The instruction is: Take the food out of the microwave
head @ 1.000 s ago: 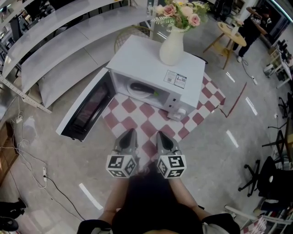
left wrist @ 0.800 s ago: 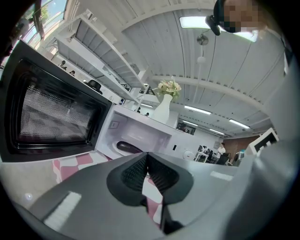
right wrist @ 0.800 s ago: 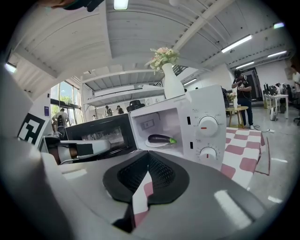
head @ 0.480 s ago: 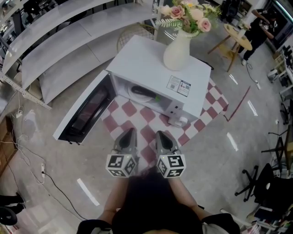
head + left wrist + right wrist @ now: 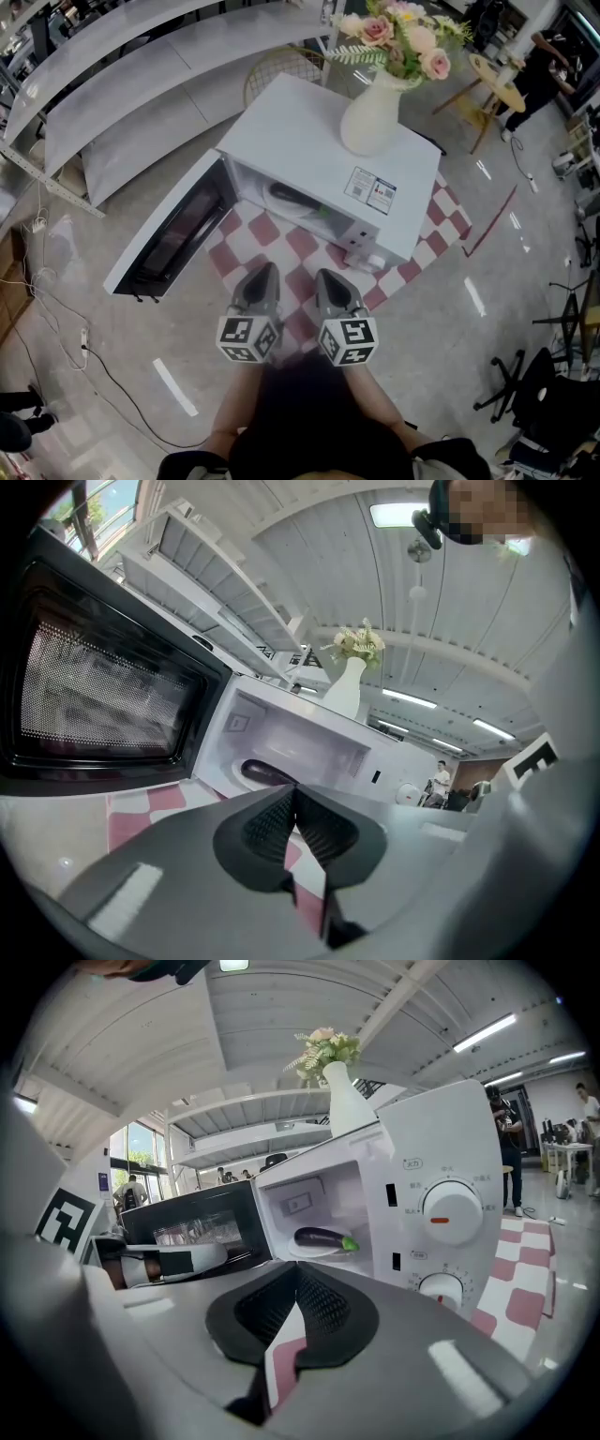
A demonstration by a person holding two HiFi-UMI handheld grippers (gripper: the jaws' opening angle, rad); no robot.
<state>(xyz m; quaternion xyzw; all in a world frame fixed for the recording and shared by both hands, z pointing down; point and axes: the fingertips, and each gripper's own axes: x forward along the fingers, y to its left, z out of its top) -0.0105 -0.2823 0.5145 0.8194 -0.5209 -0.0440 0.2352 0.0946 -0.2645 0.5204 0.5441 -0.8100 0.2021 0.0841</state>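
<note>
The person holds both tools low and close in front of the body, side by side and nearly parallel, their noses aimed away at the microwave (image 5: pixel 328 141) and tipped slightly downward. The left gripper (image 5: pixel 266 272) sits just left of the right gripper (image 5: pixel 324 276), with a narrow strip of the red-and-white checked cloth (image 5: pixel 281 253) showing between them. Each carries its marker cube at the near end, by the person's forearms. In the left gripper view the two ribbed pads meet at their tips with nothing caught between them. The right gripper view shows the same: tips together, empty, only the cloth visible through the gap lower down. Both are well short of the oven. The microwave stands on the cloth with its door (image 5: pixel 173 234) swung wide open to the left. Inside the cavity the eggplant (image 5: pixel 323 1238), dark purple with a green stem end pointing right, lies on a white plate (image 5: pixel 302 1251). The control knobs (image 5: pixel 452 1211) are on the right of the opening. A white vase (image 5: pixel 372 117) of pink flowers (image 5: pixel 398 33) stands on the microwave's top, toward its far right.
</note>
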